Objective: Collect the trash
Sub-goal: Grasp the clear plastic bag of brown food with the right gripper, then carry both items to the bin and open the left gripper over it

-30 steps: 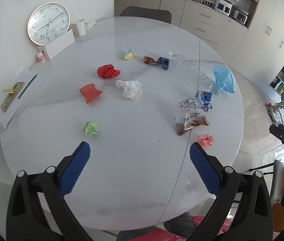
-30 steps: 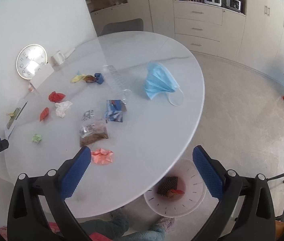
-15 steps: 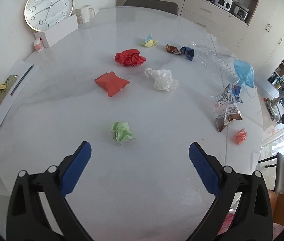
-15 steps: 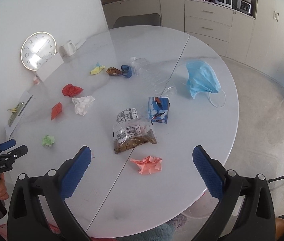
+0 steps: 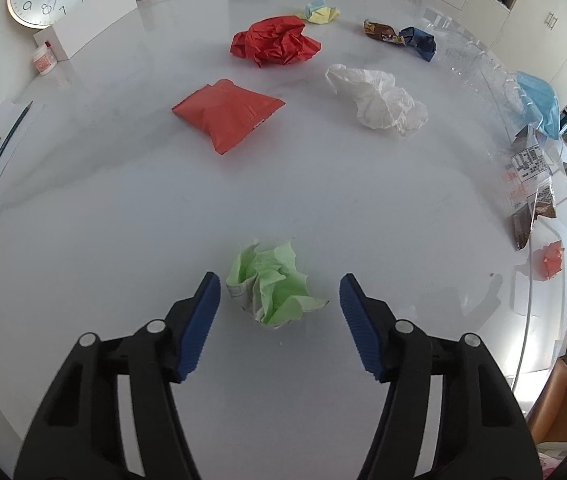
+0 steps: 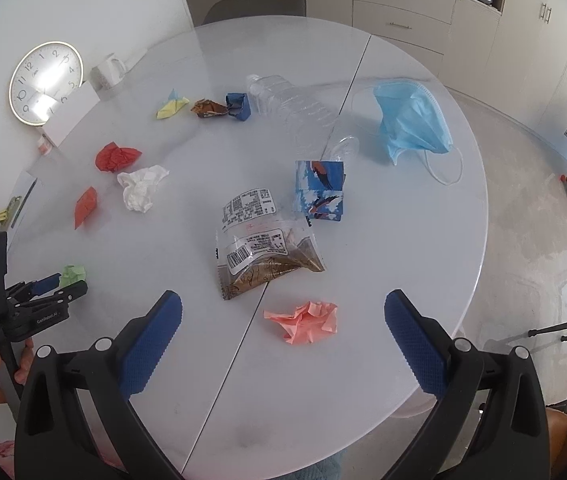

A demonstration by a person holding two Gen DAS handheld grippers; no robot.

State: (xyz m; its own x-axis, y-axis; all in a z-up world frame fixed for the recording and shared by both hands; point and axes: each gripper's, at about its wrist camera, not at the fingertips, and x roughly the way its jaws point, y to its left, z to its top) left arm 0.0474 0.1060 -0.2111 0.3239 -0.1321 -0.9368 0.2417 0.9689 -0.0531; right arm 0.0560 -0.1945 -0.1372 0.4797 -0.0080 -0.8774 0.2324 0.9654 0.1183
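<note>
Left wrist view: your left gripper (image 5: 279,300) closes its fingers around the green paper wad (image 5: 273,284), not yet touching; your right gripper (image 6: 283,320) hangs wide open and empty above the pink wad (image 6: 305,321) on the counter (image 6: 403,260).

Your two handheld grippers

Both your left gripper (image 5: 279,300) and right gripper (image 6: 283,320) have black plastic arms, silver pivot screws and blue textured pads; white lettering marks the left's body at lower left.
</note>
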